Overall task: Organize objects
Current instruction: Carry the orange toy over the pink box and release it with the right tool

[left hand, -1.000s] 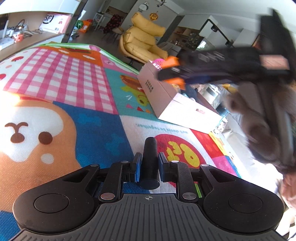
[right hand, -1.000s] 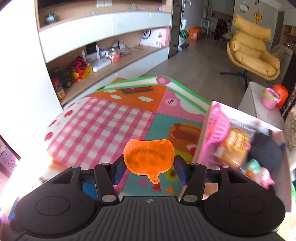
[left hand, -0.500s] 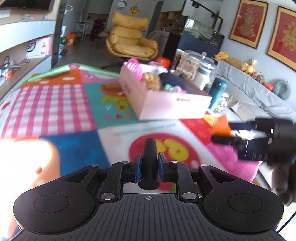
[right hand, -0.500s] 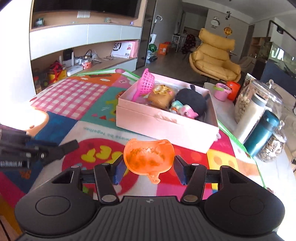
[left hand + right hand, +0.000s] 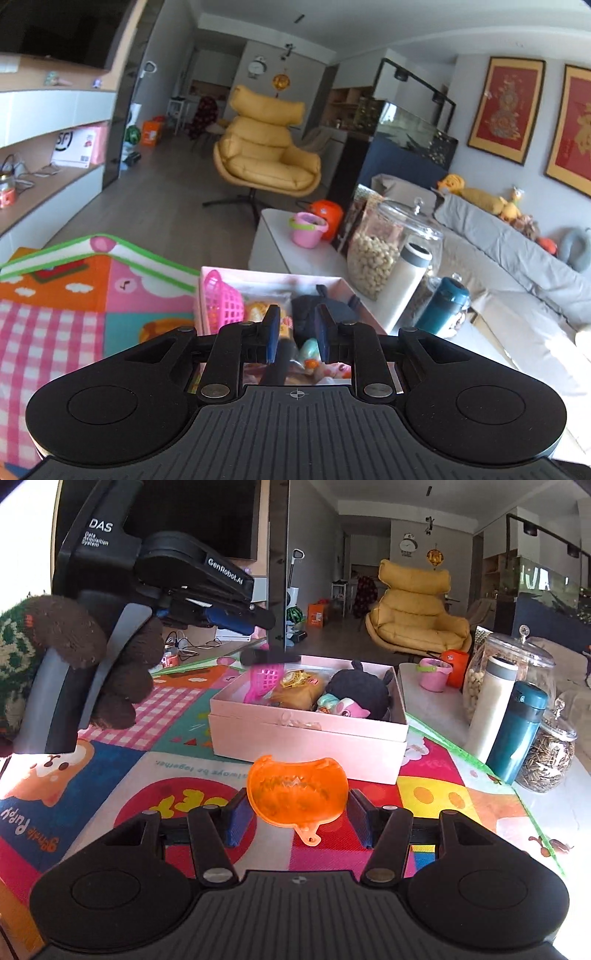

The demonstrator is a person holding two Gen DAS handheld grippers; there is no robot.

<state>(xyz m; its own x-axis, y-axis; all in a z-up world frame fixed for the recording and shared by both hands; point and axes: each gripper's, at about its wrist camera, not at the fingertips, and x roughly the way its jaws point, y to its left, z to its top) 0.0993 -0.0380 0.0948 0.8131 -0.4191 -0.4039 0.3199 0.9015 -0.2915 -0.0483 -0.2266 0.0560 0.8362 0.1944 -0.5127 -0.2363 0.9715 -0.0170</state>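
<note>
Two grippers: left gripper [image 5: 294, 334], jaws apart, a black rod [image 5: 276, 367] dangling loose between them above the pink box [image 5: 308, 734]; right gripper [image 5: 298, 821] clamps orange mould [image 5: 297, 794], box at 12 o'clock.

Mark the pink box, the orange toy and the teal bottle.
pink box [image 5: 295, 734], right wrist view, on its front wall.
orange toy [image 5: 297, 790], right wrist view, on the middle of its translucent shell.
teal bottle [image 5: 517, 731], right wrist view, on the middle of its body.
</note>
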